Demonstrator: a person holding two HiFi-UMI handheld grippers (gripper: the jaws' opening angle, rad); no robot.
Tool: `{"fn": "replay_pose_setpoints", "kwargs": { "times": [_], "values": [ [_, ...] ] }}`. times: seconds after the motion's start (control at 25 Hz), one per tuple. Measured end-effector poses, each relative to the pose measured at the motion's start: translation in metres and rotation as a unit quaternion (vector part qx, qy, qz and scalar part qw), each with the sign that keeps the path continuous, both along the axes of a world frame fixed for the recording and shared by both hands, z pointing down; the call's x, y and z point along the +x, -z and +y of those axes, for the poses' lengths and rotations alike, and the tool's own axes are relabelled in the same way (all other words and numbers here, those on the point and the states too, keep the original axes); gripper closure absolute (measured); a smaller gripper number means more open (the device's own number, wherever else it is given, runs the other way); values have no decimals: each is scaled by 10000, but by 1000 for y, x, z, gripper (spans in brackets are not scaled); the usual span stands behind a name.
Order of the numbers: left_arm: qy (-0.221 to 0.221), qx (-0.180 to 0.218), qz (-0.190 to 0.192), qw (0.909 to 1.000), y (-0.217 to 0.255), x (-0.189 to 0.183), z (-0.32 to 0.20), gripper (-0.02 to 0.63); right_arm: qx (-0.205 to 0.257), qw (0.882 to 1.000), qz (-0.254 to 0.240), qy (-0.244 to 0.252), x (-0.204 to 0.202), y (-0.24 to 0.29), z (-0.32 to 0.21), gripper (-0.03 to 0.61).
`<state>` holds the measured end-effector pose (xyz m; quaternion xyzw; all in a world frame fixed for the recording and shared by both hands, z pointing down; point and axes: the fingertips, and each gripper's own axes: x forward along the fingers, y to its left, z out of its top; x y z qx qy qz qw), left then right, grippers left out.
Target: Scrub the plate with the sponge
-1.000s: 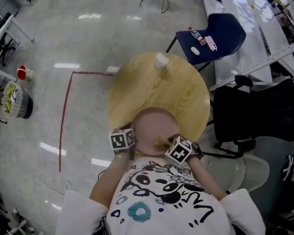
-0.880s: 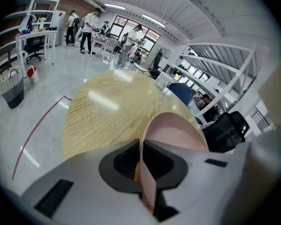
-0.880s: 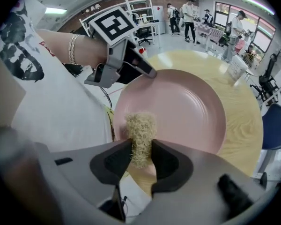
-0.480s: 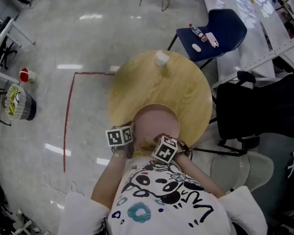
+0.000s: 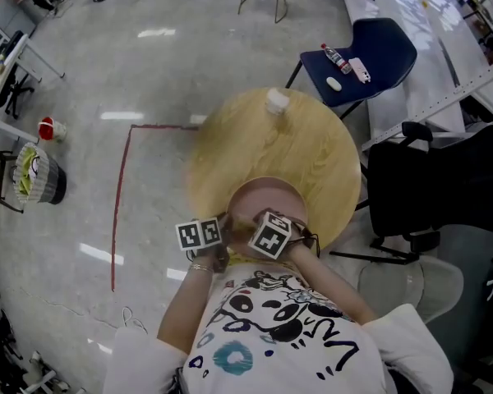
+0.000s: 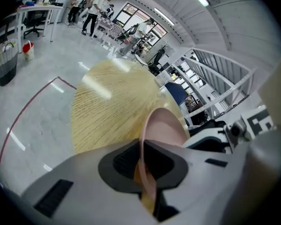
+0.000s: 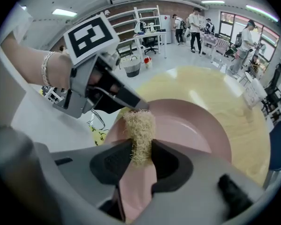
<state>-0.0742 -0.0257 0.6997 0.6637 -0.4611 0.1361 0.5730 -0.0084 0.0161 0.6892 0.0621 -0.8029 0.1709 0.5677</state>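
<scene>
Plate [image 5: 267, 197] at near table [image 5: 304, 142] edge, sponge [image 7: 139, 134] at rim.

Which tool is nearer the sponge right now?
Right. The right tool pinches the sponge between its jaws; the left tool clamps the plate at its rim, its tip close beside the sponge.

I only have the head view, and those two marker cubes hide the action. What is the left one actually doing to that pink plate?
Observer: The left gripper is clamped on the rim of the plate, which shows edge-on between its jaws.
Operator: And the right one, is it empty?
Observer: No. The right gripper is shut on a straw-coloured, fibrous sponge.
Operator: Where's the sponge against the plate?
Observer: It stands over the plate's near edge, right beside the left gripper's jaw tips.
</scene>
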Motion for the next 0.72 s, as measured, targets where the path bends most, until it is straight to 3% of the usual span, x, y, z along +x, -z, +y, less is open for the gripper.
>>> {"fn": "replay_pose_setpoints", "kwargs": {
  "times": [0.2,0.56,0.72],
  "values": [
    [-68,-13,237,9997,0,6,8,580,176,9997,134,72,3,0,-26,445],
    [-180,77,248,9995,0,7,10,580,513,9980,318,179,-2,-1,-51,445],
    [-159,108,272,9994,-1,5,10,580,543,9980,266,-165,-2,-2,-64,445]
  ]
}}
